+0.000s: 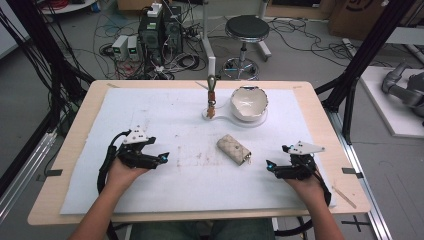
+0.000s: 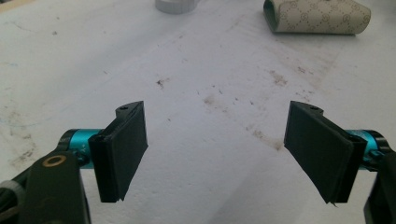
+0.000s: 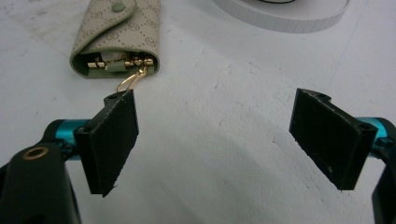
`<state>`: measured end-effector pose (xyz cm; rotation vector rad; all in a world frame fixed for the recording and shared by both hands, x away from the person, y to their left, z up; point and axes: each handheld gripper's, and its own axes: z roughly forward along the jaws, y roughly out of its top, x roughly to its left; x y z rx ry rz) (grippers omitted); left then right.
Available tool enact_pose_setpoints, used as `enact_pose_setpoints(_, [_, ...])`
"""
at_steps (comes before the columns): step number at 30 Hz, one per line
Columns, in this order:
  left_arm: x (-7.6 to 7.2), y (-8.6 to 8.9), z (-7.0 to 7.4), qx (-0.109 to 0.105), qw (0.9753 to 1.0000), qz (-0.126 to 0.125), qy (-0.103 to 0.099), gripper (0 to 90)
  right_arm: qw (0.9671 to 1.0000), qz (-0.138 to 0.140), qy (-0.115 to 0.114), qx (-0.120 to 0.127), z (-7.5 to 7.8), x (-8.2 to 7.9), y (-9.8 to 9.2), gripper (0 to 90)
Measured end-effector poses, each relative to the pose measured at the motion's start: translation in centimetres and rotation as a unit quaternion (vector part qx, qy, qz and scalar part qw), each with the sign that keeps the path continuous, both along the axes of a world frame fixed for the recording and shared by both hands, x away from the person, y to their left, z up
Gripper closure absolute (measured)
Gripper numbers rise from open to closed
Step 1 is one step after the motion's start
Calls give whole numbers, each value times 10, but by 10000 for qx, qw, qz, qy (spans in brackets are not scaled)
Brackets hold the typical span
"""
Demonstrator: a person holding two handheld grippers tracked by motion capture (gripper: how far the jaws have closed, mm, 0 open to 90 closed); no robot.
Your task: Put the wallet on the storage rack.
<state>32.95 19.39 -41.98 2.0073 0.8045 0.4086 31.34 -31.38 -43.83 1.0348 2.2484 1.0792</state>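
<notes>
Your white foam mat [image 1: 150, 105] lies under both grippers. Your left gripper [image 2: 215, 149] has its jaws spread wide with nothing between them; your right gripper [image 3: 215, 140] likewise. The beige key pouch [image 3: 116, 35] lies on the mat just beyond your right gripper's fingers [image 3: 112, 140], its gold clasp [image 3: 133, 79] almost touching one.
</notes>
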Motion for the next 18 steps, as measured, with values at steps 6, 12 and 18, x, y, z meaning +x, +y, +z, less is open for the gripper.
enact_pose_setpoints(6, [-3, 5, -1, 22, 10000, 42, -13, 196, 10000, 28, -7, -28, 2, 2, 5, 158])
enact_pose_setpoints(12, [-6, 12, -2, 80, 9999, 142, -17, 196, 9999, 87, -62, 32, 4, 6, 13, 157])
enact_pose_setpoints(18, [-10, 18, -2, 50, 9997, 228, -24, 196, 9998, 215, -45, 24, 5, 9, 22, 157])
